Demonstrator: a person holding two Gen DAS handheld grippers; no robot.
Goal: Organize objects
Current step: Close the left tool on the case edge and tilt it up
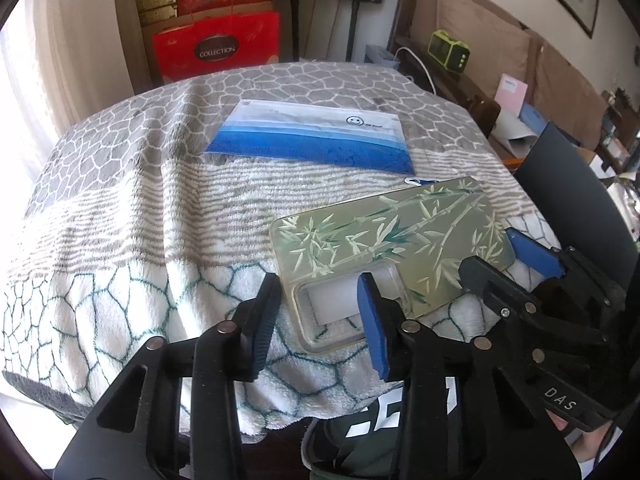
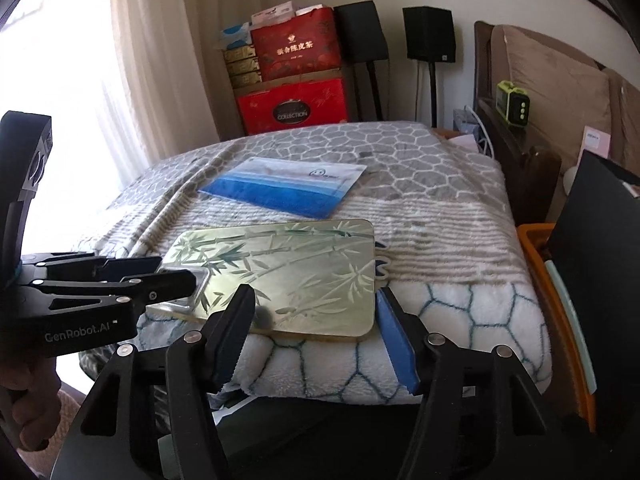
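Note:
A phone case [image 1: 400, 232] with a green bamboo print lies flat on the blanket-covered table [image 1: 120, 200], close to its near edge. My left gripper [image 1: 320, 284] stands open around the case's camera-cutout end, its blue pad over the cutout and not pressing. From the other side, my right gripper [image 2: 312, 300] straddles the case [image 2: 288, 272] at its opposite end, jaws open, one finger over the case and one just past its edge. Each gripper shows in the other's view: the right gripper [image 1: 490, 252] and the left gripper [image 2: 178, 274]. A blue and white zip pouch [image 1: 316, 136] lies farther back.
Red gift boxes [image 2: 292, 100] and black speakers [image 2: 428, 32] stand behind the table by a curtain. A sofa with a green clock [image 2: 514, 104] runs along the right. A dark board [image 2: 592, 240] and an orange box [image 2: 536, 248] stand close at the table's right edge.

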